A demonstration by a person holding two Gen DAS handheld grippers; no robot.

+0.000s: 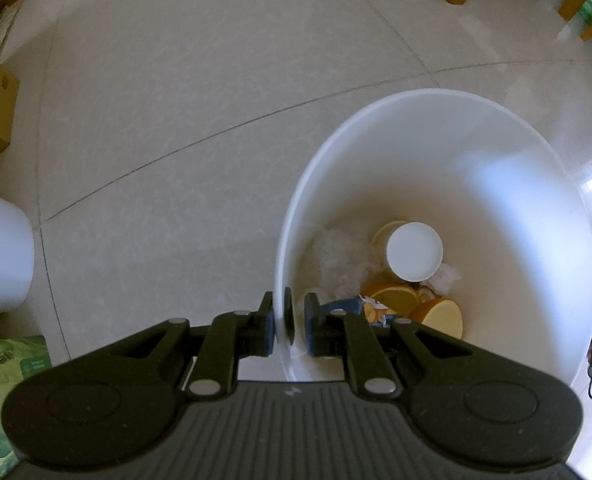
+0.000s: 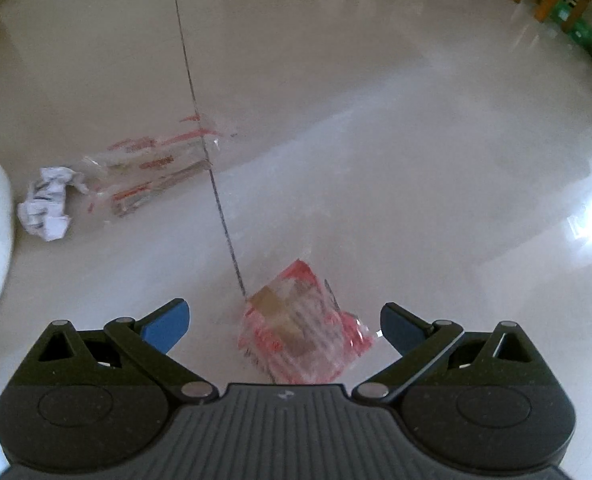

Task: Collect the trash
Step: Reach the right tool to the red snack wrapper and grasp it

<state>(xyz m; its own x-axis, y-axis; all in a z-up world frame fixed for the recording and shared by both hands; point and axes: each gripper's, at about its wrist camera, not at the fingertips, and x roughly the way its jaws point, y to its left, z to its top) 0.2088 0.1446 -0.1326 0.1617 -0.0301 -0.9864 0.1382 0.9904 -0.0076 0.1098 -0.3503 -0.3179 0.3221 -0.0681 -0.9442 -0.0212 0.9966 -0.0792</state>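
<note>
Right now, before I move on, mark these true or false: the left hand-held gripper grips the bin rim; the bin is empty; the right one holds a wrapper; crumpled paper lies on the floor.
1. Left hand-held gripper grips the bin rim: true.
2. Bin is empty: false, cups and wrappers lie inside.
3. Right hand-held gripper holds a wrapper: false, its jaws are open around it.
4. Crumpled paper lies on the floor: true.

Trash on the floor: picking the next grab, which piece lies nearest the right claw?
The red-and-clear wrapper, right between the open fingers; the crumpled paper lies farther off.
</note>
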